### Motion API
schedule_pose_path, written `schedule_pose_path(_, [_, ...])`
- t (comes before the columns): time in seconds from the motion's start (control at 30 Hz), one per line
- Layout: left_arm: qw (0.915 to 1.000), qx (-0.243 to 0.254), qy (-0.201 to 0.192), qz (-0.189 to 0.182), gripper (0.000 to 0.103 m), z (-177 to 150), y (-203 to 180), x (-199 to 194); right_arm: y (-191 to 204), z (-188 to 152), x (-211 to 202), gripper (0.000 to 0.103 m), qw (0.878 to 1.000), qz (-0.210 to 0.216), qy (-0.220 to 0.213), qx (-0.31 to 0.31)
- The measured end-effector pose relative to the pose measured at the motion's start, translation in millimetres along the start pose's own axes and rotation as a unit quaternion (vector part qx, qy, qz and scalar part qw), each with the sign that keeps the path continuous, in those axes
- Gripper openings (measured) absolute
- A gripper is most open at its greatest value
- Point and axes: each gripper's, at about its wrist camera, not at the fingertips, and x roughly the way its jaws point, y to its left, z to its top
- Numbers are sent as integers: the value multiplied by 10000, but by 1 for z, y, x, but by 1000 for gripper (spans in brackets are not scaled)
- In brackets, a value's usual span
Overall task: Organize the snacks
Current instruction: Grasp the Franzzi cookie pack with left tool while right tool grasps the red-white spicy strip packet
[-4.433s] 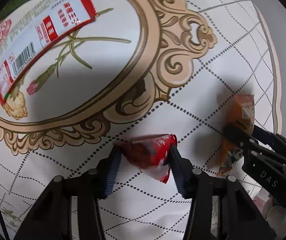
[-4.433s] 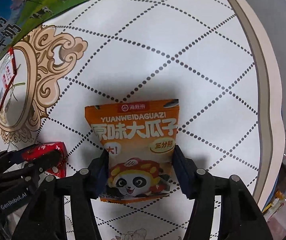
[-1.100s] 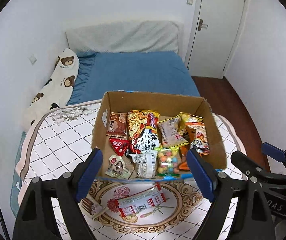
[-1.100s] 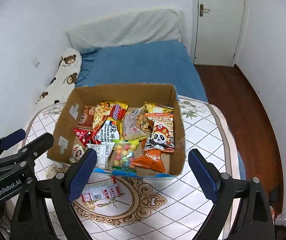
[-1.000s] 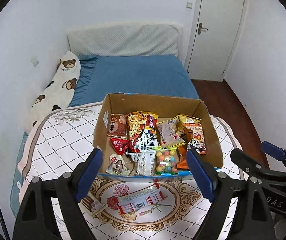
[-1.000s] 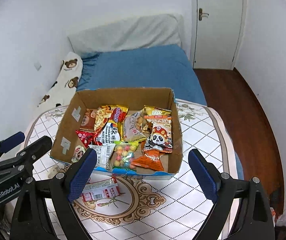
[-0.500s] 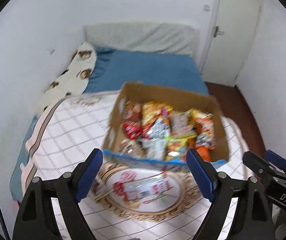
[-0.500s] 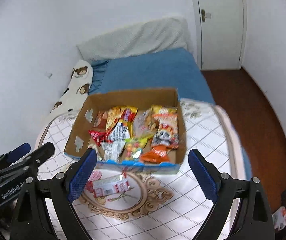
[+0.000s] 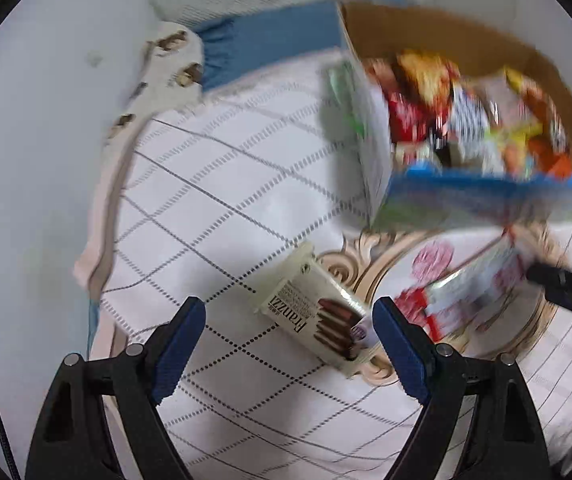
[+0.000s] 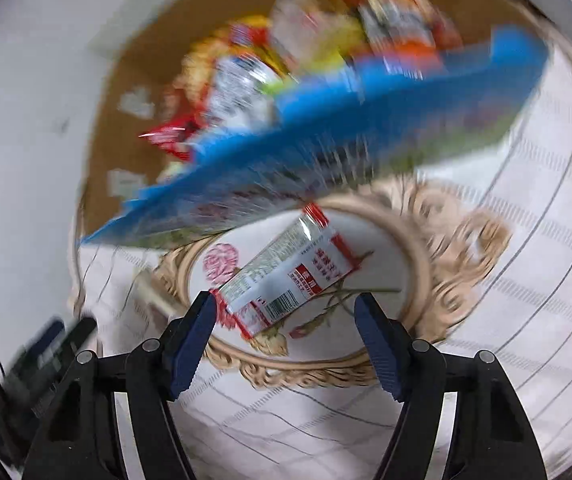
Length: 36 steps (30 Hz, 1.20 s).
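Left wrist view: the left gripper (image 9: 288, 330) points steeply down at the table (image 9: 221, 216), which wears a white quilted cloth with a dotted diamond grid. Its blue-padded jaws stand wide apart and hold nothing. A cream wafer packet (image 9: 318, 312) printed with chocolate wafers lies flat on the cloth between the jaws and a little beyond the tips, touching neither pad. To its right a red-and-white sachet (image 9: 474, 292) rests on the cloth's ornate oval medallion (image 9: 370, 248), with the black tip of the right gripper (image 9: 566, 288) just at its right end. Far right stands the cardboard box (image 9: 370, 152), blurred, packed with bright snack packs (image 9: 466, 112). A bed (image 9: 269, 40) with a blue sheet lies beyond the table's far edge.

Right wrist view: the right gripper (image 10: 283, 334) also tilts steeply down, and its jaws have just been closing; they are still apart and grip nothing. The red-and-white sachet (image 10: 286, 276) lies slantwise on the medallion (image 10: 426, 248), its near end between the fingertips, close by the left pad; contact cannot be told. The box (image 10: 326, 148), heavily blurred, fills the far half. The left gripper (image 10: 45, 352) shows as a dark blur at near left.
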Motion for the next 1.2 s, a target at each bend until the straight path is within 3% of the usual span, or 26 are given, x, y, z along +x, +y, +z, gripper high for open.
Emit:
schedule_pose_path(0.1, [9993, -18, 297, -206, 85, -3, 10, 24, -7, -5, 32, 74, 9965, 59, -36, 837])
schedule_pose_path(0.17, [9965, -351, 592, -471, 85, -6, 23, 42, -7, -7, 50, 75, 9921, -46, -153, 1245])
schedule_pose_path(0.23, [9885, -870, 878, -874, 85, -10, 37, 57, -6, -10, 64, 75, 9875, -44, -219, 1558])
schedule_pose_path(0.3, [9748, -1456, 1124, -1265, 85, -17, 51, 70, 1, -11, 74, 76, 9847, -158, -293, 1709])
schedule_pose_path(0.37, [9551, -2032, 1343, -1690, 85, -24, 62, 82, 9, -11, 82, 76, 9827, -372, -391, 1771])
schedule_pose_path(0.5, [9191, -2816, 1538, -2286, 85, -28, 69, 97, 25, -16, 92, 67, 9869, -748, -359, 1387])
schedule_pose_path(0.6, [9093, -2965, 1570, -2462, 85, -24, 64, 104, 42, -25, 100, 65, 9939, -1049, -67, 329])
schedule_pose_path(0.7, [9163, -2865, 1463, -2387, 85, -16, 55, 112, 53, -38, 107, 65, 9901, -1298, 289, -448])
schedule_pose_path(0.8, [9458, -2296, 1213, -1949, 62, -8, 39, 114, 64, -51, 117, 69, 9765, -1670, 622, -1213])
schedule_pose_path(0.87, [9599, -1862, 1112, -1779, 62, -10, 26, 110, 68, -57, 120, 75, 9715, -1794, 760, -1346])
schedule_pose_path(0.97, [9787, -1134, 944, -1428, 62, -20, 5, 99, 66, -62, 122, 77, 9774, -1647, 733, -1106])
schedule_pose_path(1.07, [9878, -400, 984, -1136, 62, -48, -22, 94, 58, -61, 123, 76, 9794, -1647, 722, -921])
schedule_pose_path(1.2, [9855, -112, 1236, -1154, 60, -89, -48, 95, 61, -77, 124, 60, 9690, -1865, 671, -1476])
